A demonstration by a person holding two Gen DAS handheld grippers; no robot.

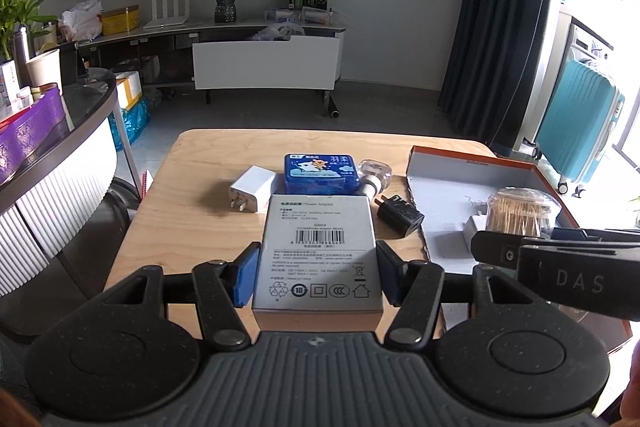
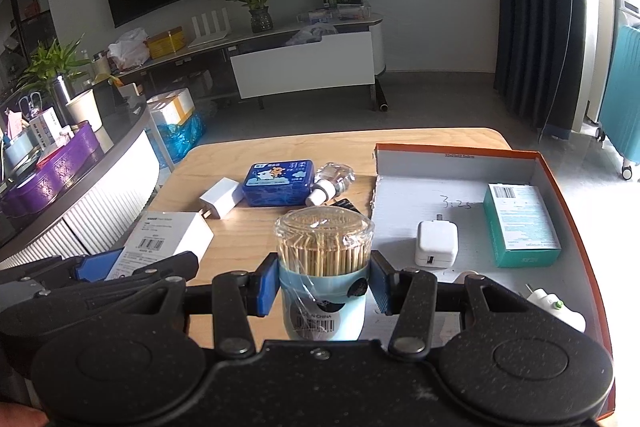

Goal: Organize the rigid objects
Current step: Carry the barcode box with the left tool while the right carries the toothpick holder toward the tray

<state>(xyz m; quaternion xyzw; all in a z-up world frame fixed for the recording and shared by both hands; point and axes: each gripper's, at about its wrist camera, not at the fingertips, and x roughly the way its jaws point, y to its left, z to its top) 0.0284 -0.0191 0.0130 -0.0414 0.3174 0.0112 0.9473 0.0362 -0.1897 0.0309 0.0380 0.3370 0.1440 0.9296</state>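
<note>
Left gripper (image 1: 318,273) clamped on adapter box (image 1: 319,247) | right gripper (image 2: 325,285) clamped on toothpick jar (image 2: 325,267) | risk: tall jar tipping on release into tray (image 2: 568,163); grippers close, collision possible.

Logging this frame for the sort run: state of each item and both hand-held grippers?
left hand-held gripper: shut on white adapter box, held above table.
right hand-held gripper: shut on toothpick jar, upright, lid on.
orange tray: open, partly filled.
teal box: flat in tray.
white charger: in tray.
blue tin: closed, on table.
white plug: on table.
black plug: on table.
</note>
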